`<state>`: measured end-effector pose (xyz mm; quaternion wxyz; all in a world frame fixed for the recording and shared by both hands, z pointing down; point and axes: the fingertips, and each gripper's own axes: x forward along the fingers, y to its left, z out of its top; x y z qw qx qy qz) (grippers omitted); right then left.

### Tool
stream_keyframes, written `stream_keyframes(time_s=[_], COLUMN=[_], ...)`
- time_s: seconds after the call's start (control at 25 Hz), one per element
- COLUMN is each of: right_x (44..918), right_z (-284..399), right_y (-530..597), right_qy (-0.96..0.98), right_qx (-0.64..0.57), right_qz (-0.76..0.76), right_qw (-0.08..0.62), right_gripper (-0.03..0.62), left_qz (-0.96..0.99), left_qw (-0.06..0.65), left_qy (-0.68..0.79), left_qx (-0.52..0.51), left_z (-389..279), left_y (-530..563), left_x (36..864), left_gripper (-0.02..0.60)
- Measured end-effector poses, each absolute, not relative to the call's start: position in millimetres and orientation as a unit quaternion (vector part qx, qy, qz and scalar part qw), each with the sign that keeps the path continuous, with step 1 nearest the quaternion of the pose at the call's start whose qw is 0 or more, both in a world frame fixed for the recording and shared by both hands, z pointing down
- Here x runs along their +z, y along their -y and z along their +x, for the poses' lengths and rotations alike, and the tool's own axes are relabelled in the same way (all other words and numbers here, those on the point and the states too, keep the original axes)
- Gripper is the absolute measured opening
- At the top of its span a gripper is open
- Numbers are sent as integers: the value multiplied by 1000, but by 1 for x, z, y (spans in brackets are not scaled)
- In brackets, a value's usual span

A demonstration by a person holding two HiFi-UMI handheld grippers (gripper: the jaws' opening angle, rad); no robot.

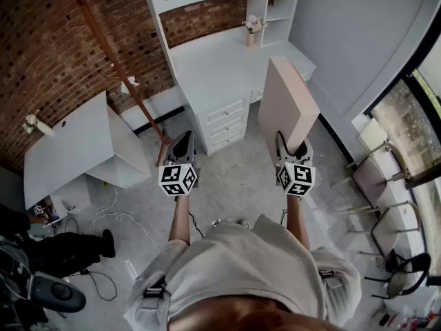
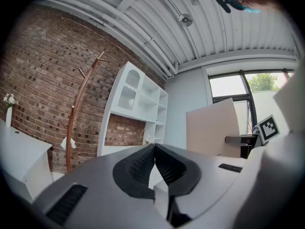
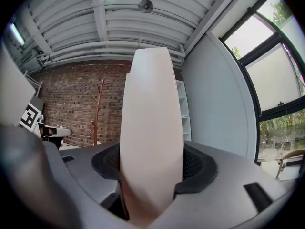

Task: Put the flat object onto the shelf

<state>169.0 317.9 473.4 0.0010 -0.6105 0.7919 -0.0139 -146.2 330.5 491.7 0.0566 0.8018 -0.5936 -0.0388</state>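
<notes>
Head view shows the flat object (image 1: 288, 102) as a pale pink-beige board, rectangular and plain, with a thin side edge. It is held in the air above the floor, tilted, in front of the white desk (image 1: 213, 67), with the white shelf unit (image 1: 275, 5) well apart behind it. Its lower end is clamped between the pads of the right gripper (image 1: 293, 149), whose jaws are kept rather wide by the board's thickness. In the right gripper view only the narrow edge is seen, bent by the lens; the bottom end is hidden down between the jaws, and part of the shelf unit is covered by it. No print can be made out on the board. The left gripper (image 1: 180, 143) is held beside it, its jaws closed together with nothing between them.
</notes>
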Motion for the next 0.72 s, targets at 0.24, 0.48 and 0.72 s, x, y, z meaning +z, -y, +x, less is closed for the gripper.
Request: stream_keyframes(time_s=[0.24,0.48,0.72], right_x=[472,473,475], right_z=[171,174,178], right_y=[-318,-319,-319], right_qy=[-792,-791,-791], right_qx=[-13,-14,-14], right_qz=[-610,-611,-612], right_qw=[0,-3,-7], right_gripper=[291,291,291], left_qz=[803,803,804], left_qw=[56,55,53], left_qy=[592,592,591], left_qx=[-35,-34,-31], left_z=[-141,-140,-135], left_y=[-330,-331,-331], left_x=[491,489,490], left_gripper=[15,17,17])
